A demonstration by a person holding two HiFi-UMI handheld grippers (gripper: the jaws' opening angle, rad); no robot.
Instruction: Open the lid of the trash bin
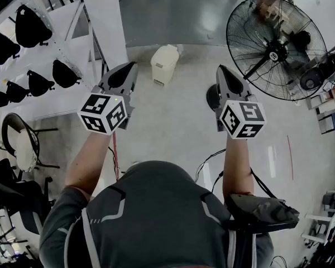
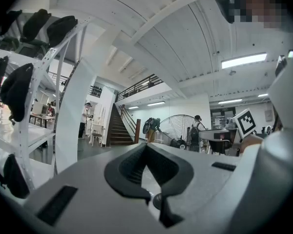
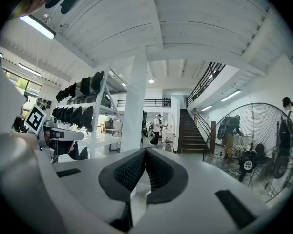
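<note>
**A:** Grey polished concrete floor (image 1: 173, 121) all through the head view, with a white metal shelving rack (image 1: 72, 38) of black moulded shells at left and a big black cage fan (image 1: 276, 48) at right.

**B:** And the bin?

**A:** Cream plastic trash bin (image 1: 163, 68) on the floor ahead, between the two tools and well apart from both. Flat cream lid (image 1: 166, 52) apparently down. Left gripper (image 1: 129, 67) and right gripper (image 1: 220, 70) held up side by side, pointing forward. Looks like the approach step, with the lid untouched.

**B:** Left gripper view?

**A:** Dark ribbed pads (image 2: 129, 167) meeting at the tips, with nothing between them. Beyond, a dark staircase (image 2: 118, 130), the fan and people standing far off. No bin to be picked out with any certainty.

**B:** Right gripper view?

**A:** Same story: pads (image 3: 129, 172) pressed tip to tip, empty. White square pillar (image 3: 135, 101) straight ahead, rack to its left, stairs and fan to its right. Too small to tell whether any pale shape near the stairs is the bin.

**B:** So only the head view good for placing it?

**A:** Yes, and only the gripper views good for reading the jaws.

**B:** Next move?

**A:** Probably: close the distance, lower one tool to the lid's front edge, part the jaws or hook under the lip, then lift.
</note>
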